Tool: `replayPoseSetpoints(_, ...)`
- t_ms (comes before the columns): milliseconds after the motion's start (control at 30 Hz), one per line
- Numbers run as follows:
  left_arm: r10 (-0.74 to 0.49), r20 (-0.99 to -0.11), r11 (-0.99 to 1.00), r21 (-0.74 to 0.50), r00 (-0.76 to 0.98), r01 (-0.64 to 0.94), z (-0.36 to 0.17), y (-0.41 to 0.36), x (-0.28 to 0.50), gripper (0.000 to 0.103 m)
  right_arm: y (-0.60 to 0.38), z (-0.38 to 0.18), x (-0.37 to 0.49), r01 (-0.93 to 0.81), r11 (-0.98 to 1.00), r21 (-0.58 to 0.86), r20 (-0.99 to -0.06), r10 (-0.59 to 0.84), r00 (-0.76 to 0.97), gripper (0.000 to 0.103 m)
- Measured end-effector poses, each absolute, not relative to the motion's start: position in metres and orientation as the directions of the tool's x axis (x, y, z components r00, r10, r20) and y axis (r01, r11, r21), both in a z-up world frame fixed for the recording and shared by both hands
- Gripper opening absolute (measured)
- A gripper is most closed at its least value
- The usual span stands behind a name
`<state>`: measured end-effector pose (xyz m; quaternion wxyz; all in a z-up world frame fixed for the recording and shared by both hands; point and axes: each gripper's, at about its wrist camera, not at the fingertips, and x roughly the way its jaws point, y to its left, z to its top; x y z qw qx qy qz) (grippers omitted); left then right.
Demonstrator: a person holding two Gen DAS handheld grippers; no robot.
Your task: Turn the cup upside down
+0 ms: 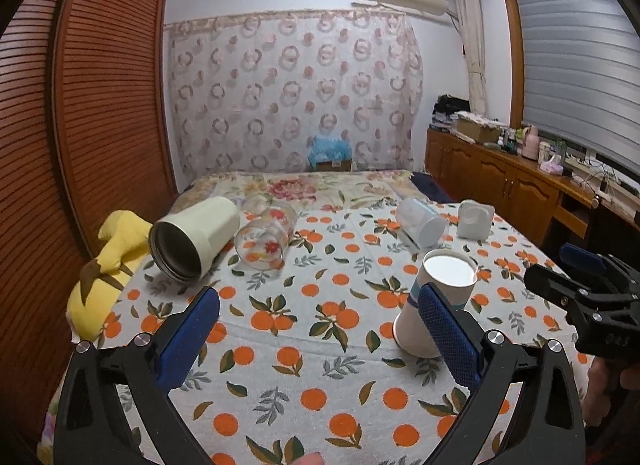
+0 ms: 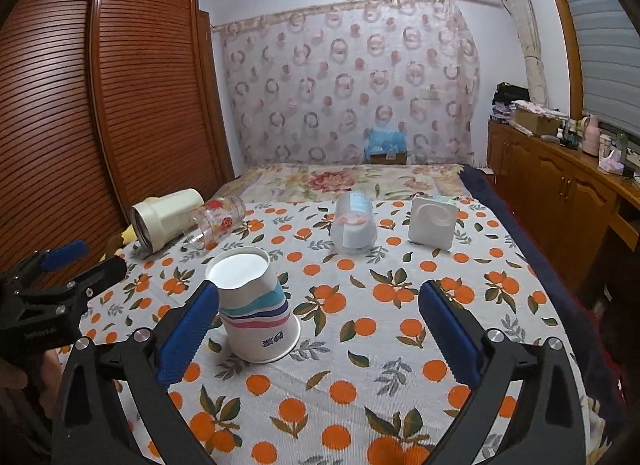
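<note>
Paper cup (image 2: 256, 305) already mouth-down on the orange-print cloth (image 2: 360, 385) over the bed, white base up, leaning a little rather than squarely upright; judged flipped, with only a clean retreat left

Right tongs (image 2: 318, 329) spread wide, holding nothing, left blue pad (image 2: 188, 333) just beside or perhaps touching the cup wall — hard to tell which. Left tongs (image 1: 320, 333) likewise wide and empty, right pad (image 1: 448, 333) overlapping the cup (image 1: 436, 305) in that view, contact unclear

Risks from here:
- Brushing the light cup with either pad while pulling back, toppling it onto its side and undoing the flip
- Soft, yielding bedding under a leaning cup, so a small nudge or a press on the cloth nearby likely enough to tip it
- Dragging the cloth with a fingertip, shifting the cup with it
- Colliding the two tongs, close together around the cup

Other vessels lying farther back — cream tumbler (image 1: 196, 237), clear glass (image 1: 266, 237), translucent cup (image 2: 354, 225), white square container (image 2: 432, 223) — well apart, little danger there
</note>
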<state>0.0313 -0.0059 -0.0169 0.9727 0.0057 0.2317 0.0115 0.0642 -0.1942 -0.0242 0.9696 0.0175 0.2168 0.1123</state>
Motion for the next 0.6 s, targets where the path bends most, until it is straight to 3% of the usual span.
replayPoseSetpoints(600, 0.036, -0.442, 0.999, 0.004, 0.897, -0.038, -0.014, -0.003, 0.02, 0.096, -0.188, -0.018, 0.047, -0.237, 0.969, 0.073, -0.386, 0.247, 0.889, 0.101)
